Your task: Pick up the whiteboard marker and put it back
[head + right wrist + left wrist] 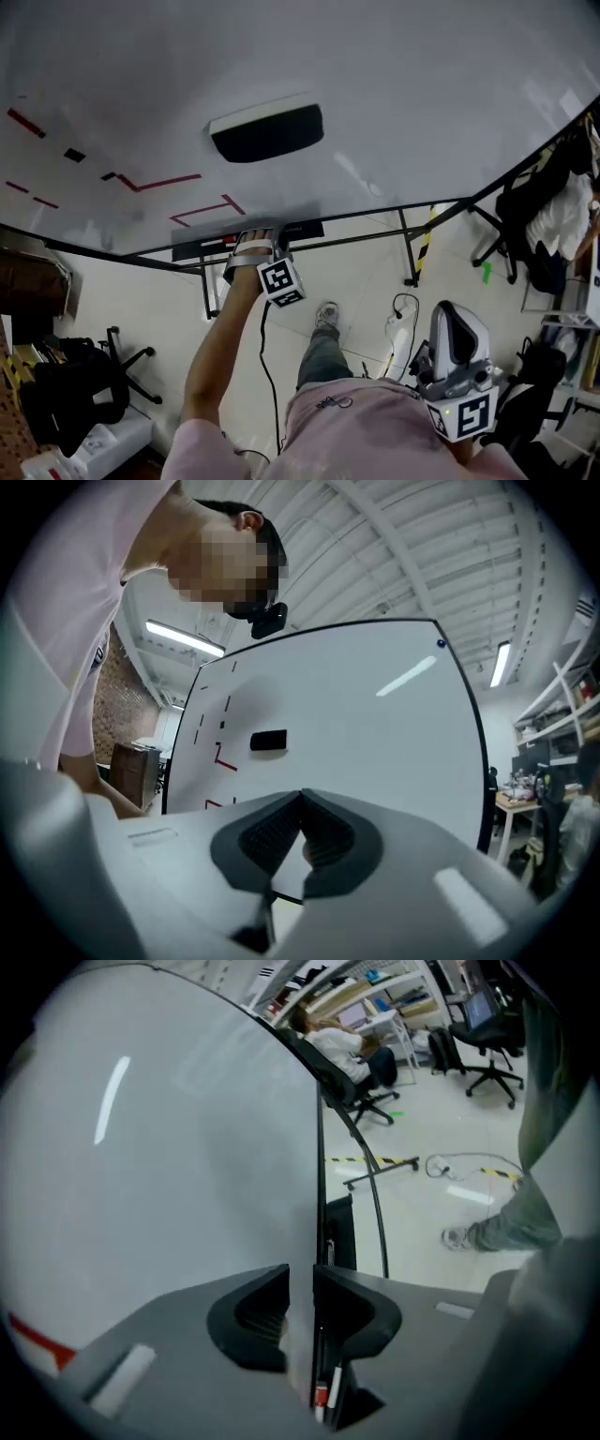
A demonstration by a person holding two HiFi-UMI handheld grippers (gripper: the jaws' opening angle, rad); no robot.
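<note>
A marker with a red cap [322, 1397] lies in the black tray [305, 228] under the whiteboard [394, 84], with a white marker [336, 1380] beside it. My left gripper [251, 240] is reached out to that tray. In the left gripper view its jaws [301, 1309] stand a narrow gap apart, open, right over the markers, and only the board's edge shows between them. My right gripper [457, 323] hangs back near the person's body at the lower right. It is shut [301, 799] with nothing in it and points up at the board.
A black eraser [267, 132] sticks to the board, and red lines [159, 183] are drawn at its left. The board's stand legs [410, 253], a cable [403, 305], office chairs [511, 234] and the person's own shoe [325, 316] occupy the floor below.
</note>
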